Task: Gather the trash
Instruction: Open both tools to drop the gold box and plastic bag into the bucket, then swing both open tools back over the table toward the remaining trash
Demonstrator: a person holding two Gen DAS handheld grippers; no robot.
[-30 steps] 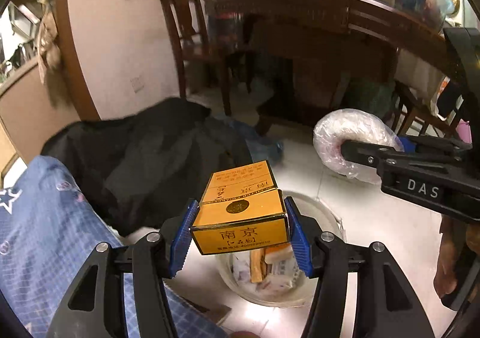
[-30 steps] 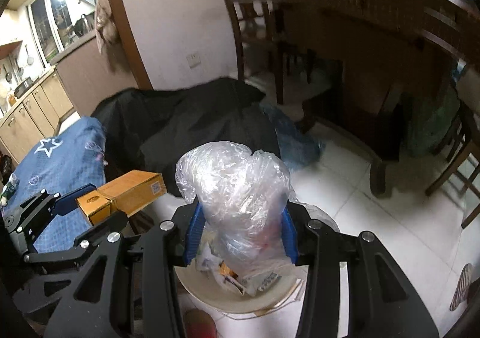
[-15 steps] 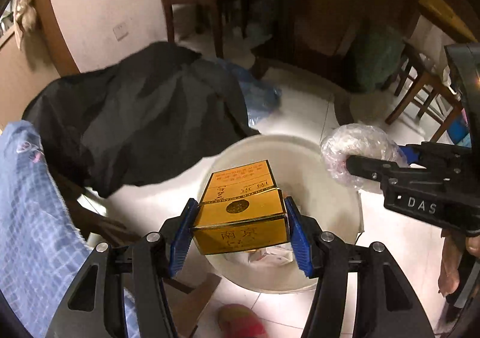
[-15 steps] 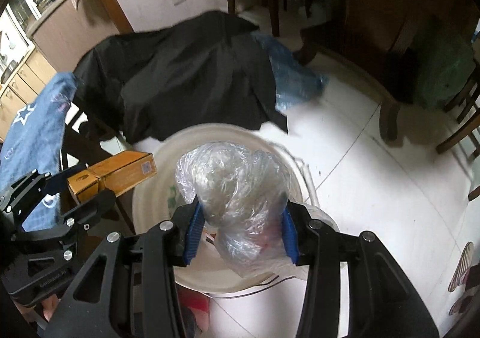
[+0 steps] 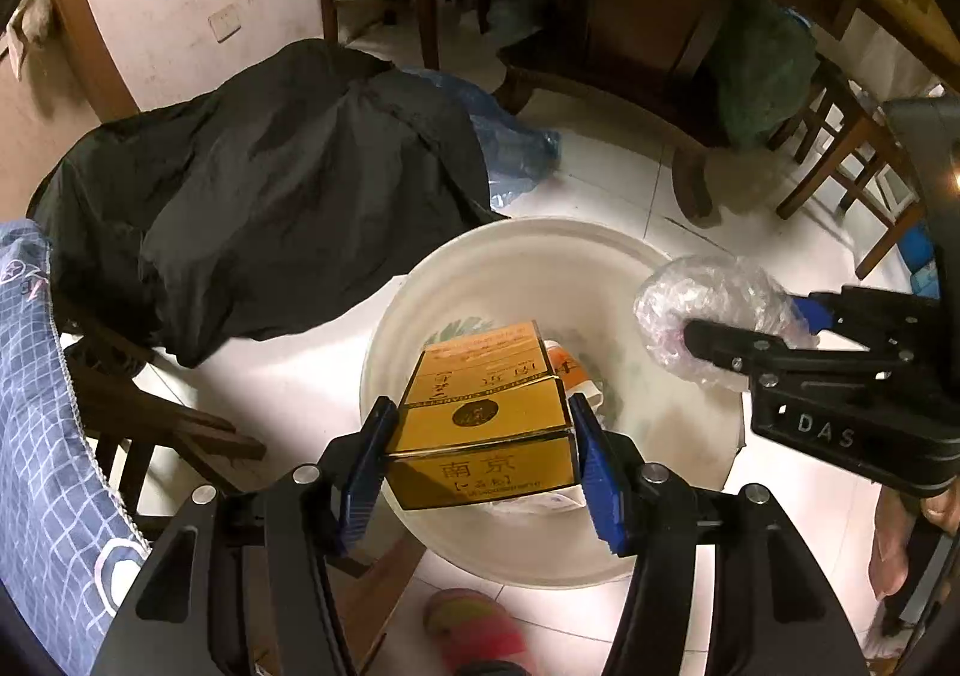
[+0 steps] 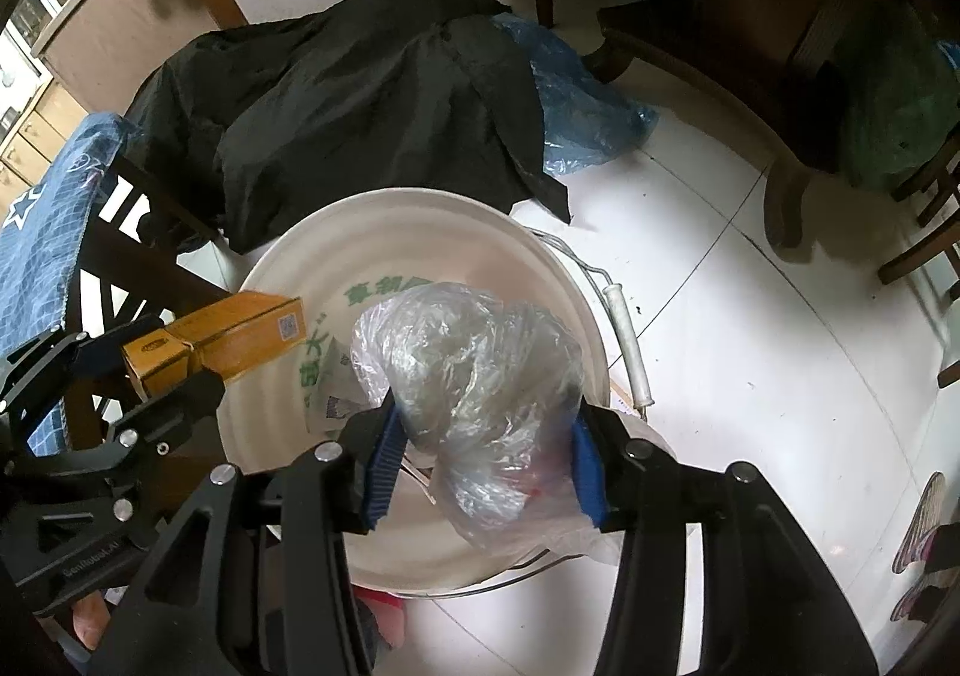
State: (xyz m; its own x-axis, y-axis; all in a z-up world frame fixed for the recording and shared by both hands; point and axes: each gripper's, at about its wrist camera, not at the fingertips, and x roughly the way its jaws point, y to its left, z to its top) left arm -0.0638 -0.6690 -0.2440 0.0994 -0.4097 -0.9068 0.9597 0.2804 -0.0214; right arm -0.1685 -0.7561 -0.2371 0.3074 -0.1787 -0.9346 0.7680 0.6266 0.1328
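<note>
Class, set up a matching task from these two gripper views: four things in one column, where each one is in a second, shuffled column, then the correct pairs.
Things:
1. yellow box
2. clear plastic bag
3. black cloth
4. white bucket

Places:
A. draped over a chair behind the bucket
B. between the pads of the left gripper
C. standing on the white tiled floor
D. between the pads of the right gripper

Pairs: 1-B, 2-D, 3-A, 4-C

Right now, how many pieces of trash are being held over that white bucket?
2. A yellow box sits in the left gripper, and a crumpled clear plastic bag in the right gripper. More trash lies inside the bucket, partly hidden.
</note>
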